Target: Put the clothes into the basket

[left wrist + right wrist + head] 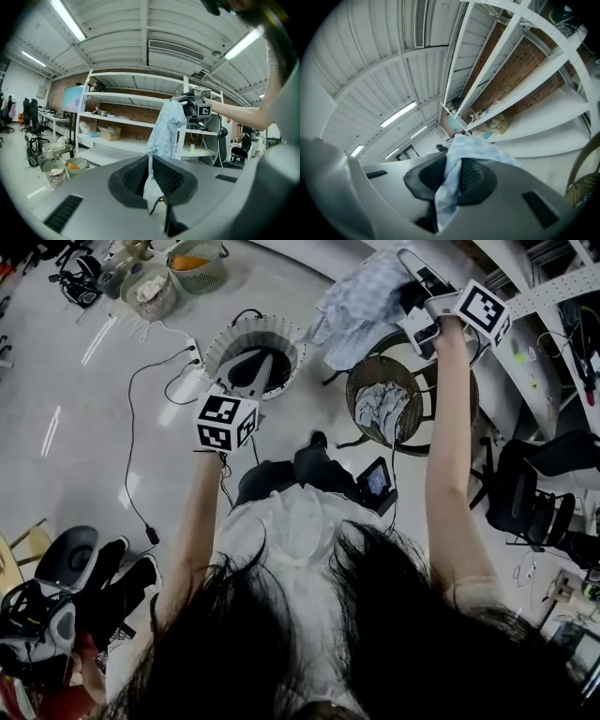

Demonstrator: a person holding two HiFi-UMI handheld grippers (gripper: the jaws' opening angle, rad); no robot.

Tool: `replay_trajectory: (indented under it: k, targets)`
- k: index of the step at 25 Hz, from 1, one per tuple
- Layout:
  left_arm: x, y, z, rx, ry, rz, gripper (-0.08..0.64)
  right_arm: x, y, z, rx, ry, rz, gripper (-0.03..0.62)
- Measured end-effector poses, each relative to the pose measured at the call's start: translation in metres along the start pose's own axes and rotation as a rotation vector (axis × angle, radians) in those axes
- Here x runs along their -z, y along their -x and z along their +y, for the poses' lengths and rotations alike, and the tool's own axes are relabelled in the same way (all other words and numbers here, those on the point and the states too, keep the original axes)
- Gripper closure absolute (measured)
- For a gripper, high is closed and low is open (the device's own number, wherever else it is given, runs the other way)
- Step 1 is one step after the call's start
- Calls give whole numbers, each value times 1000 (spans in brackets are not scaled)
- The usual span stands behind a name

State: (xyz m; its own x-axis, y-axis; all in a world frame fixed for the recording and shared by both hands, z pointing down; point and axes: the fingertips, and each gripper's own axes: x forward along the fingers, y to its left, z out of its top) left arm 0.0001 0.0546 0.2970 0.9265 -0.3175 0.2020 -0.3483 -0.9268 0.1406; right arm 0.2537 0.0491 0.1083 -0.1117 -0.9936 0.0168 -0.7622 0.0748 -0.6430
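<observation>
The right tool is clamped narrow on a pale blue-and-white checked cloth garment. The fabric is bunched between its ribbed pads and spills over them. Held high, the garment hangs above the far-left rim of the round brown woven basket, which has a crumpled pale cloth inside. The left tool, left of that basket, has its jaws nearly together, with a thin strip of the same fabric pinched in the slit (the strip is hard to trace in the head view). A grey pleated tub stands just left of the woven basket, below that tool. Further left of the basket the grey floor lies open apart from black cables. To the basket's right, white shelving and a black chair crowd close.
</observation>
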Motion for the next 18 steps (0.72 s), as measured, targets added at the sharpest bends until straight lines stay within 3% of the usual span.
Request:
replay_trajectory:
  k: [8, 13, 18]
  targets:
    - [5, 38, 64, -179, 66, -7, 535, 64, -114, 43, -149, -6, 194, 534]
    - [24, 68, 110, -282, 116, 6, 535, 136, -178, 57, -181, -12, 345, 534]
    - [38, 55, 143, -369, 169, 46, 535, 199, -215, 24, -182, -61, 491, 534]
